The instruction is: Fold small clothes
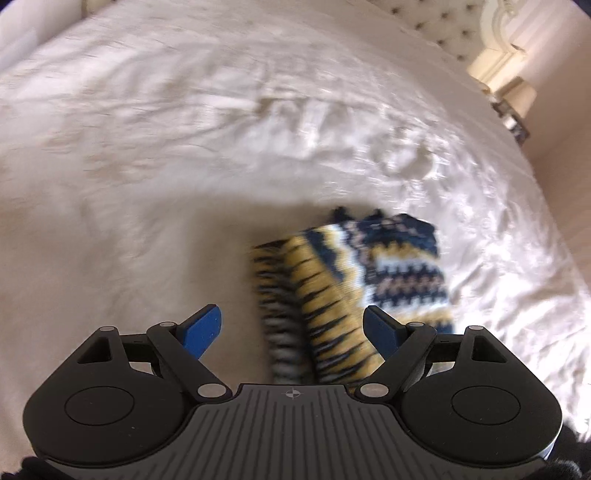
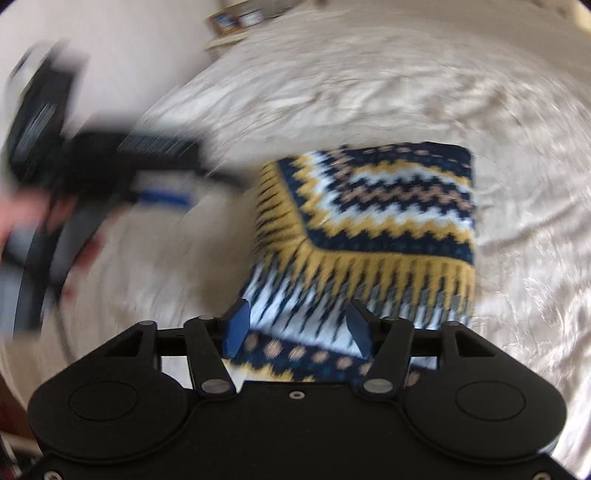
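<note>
A knitted garment [image 2: 373, 229] with navy, yellow and white zigzag bands lies folded into a compact block on the white bed. It also shows in the left wrist view [image 1: 347, 280]. My right gripper [image 2: 297, 328] is open, its blue pads just above the garment's near edge, holding nothing. My left gripper [image 1: 291, 328] is open and empty, above the garment's near left side. In the right wrist view the left gripper [image 2: 162, 192] shows as a blurred dark shape left of the garment.
The white bedspread [image 1: 184, 147] is wrinkled and spreads all around. A tufted headboard [image 1: 443, 29] and a bedside lamp [image 1: 517, 92] stand at the far right. Small framed items [image 2: 236, 18] sit beyond the bed.
</note>
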Demonstrator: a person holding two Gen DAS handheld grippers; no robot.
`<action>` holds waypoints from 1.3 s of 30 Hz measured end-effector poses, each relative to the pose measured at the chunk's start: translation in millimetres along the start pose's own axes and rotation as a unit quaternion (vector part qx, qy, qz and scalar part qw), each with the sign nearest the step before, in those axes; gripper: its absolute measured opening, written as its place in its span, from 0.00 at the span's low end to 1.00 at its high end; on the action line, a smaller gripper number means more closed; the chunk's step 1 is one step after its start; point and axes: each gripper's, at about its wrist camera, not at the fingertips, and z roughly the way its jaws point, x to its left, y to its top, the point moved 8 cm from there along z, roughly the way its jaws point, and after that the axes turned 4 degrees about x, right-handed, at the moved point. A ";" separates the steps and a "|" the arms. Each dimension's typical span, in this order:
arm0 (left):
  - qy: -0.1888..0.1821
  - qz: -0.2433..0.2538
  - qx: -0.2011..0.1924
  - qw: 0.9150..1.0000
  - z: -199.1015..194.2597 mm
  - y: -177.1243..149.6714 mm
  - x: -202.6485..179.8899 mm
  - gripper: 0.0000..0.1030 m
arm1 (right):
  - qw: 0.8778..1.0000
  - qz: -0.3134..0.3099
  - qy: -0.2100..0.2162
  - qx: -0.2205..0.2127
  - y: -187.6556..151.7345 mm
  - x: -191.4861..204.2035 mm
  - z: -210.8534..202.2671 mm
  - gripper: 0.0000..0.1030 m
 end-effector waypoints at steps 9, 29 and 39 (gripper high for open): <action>-0.012 0.022 0.052 0.998 53.3 13.9 -19.9 0.81 | 0.942 -0.307 -0.136 -0.009 -38.6 58.9 33.4 0.73; 0.013 0.116 0.001 0.993 48.8 43.8 -24.8 0.33 | 0.976 -0.214 -0.032 -0.039 -10.9 60.8 15.4 0.14; 0.083 0.095 0.001 0.992 45.6 36.7 5.6 0.34 | 0.981 -0.192 0.025 0.002 -28.0 53.2 44.7 0.43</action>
